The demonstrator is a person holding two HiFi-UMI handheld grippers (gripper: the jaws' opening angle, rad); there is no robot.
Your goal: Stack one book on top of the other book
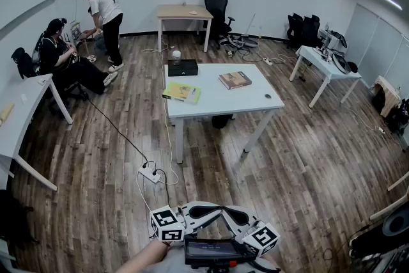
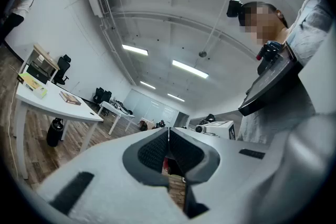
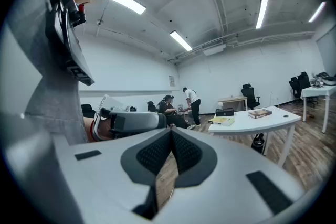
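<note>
Overview of a workroom, with the white table [image 1: 217,102] as the reference for every position. Two books lie flat on the table top, well apart from each other. The yellow-green book [image 1: 181,92] rests near the table's left edge. The brown book [image 1: 234,80] rests nearer the table's middle, toward its far side. Neither book touches the other.

A black box [image 1: 183,68] sits at the table's far left corner, just beyond the yellow-green book. A small dark object [image 1: 268,96], too small to identify, lies near the table's right edge. On the wooden floor in front of the table lies a white power strip [image 1: 150,172], with a cable running from it toward the table.

You stand well short of the table and hold both grippers close to your body, at the bottom of the head view. Your left gripper [image 2: 168,131] has its jaws pressed together, with nothing between them. Your right gripper [image 3: 170,132] likewise has its jaws closed tip to tip and holds nothing. Both grippers are well apart from the books.

Beyond the table stand a wooden desk [image 1: 184,11] and a black office chair [image 1: 217,9]. To the table's left, by the wall, a seated person [image 1: 64,57] faces a standing person [image 1: 105,16], who bends forward.
</note>
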